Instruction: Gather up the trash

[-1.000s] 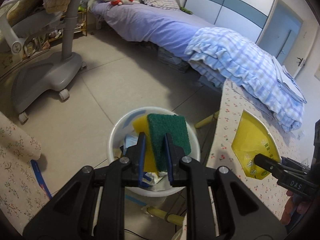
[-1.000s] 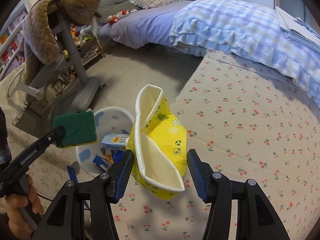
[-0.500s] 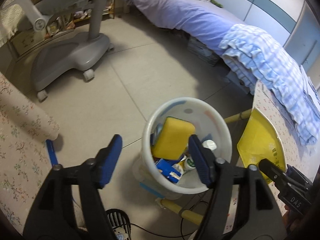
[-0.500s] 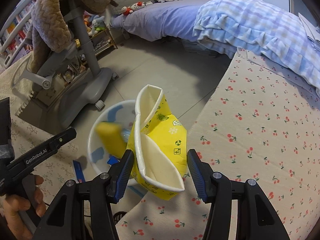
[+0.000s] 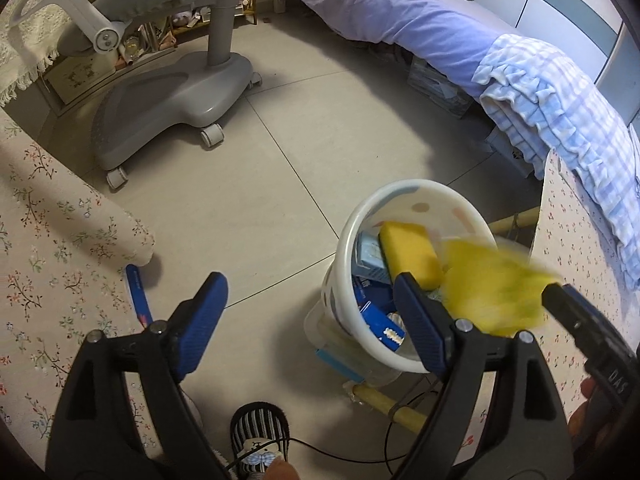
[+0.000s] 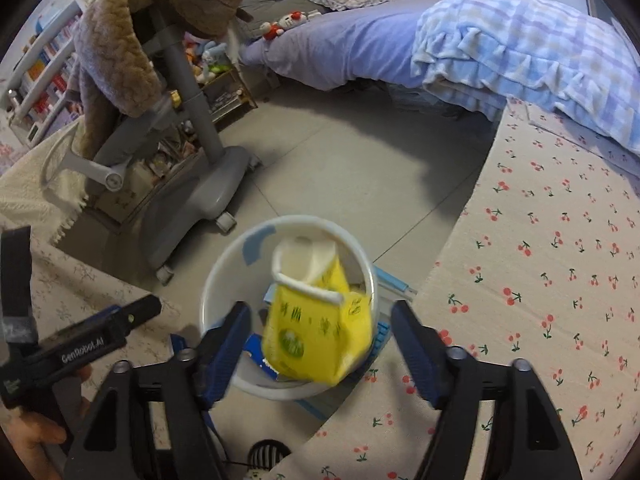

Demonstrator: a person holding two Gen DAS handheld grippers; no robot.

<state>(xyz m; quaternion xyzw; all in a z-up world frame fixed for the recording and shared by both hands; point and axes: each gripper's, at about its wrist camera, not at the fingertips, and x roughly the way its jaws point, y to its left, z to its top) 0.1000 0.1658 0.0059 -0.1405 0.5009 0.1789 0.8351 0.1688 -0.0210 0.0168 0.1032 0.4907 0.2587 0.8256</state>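
A white trash bin point(image 5: 360, 220) stands on the floor beside the table. A yellow sponge point(image 5: 408, 252) lies in it on top of blue packets. My left gripper point(image 5: 312, 320) hovers left of the bin, its jaws opening wide with nothing between them. In the right wrist view a yellow carton point(image 6: 316, 328), blurred, drops into the bin point(image 6: 224, 268). My right gripper point(image 6: 320, 348) is above the bin, its jaws opening, with the carton between them but free of the pads. The falling carton point(image 5: 496, 284) also shows in the left wrist view.
A grey wheeled chair base point(image 5: 172, 92) stands on the tiled floor behind the bin. A bed with a blue checked blanket point(image 6: 520, 48) is at the back. The cherry-print table cover point(image 6: 540, 280) is on the right, a floral cover point(image 5: 48, 220) on the left, and a striped slipper point(image 5: 260, 424) below.
The left gripper let go of the sponge, which fell into the bin, and its jaws spread. The right gripper moved over the bin and released the yellow carton, which is falling.
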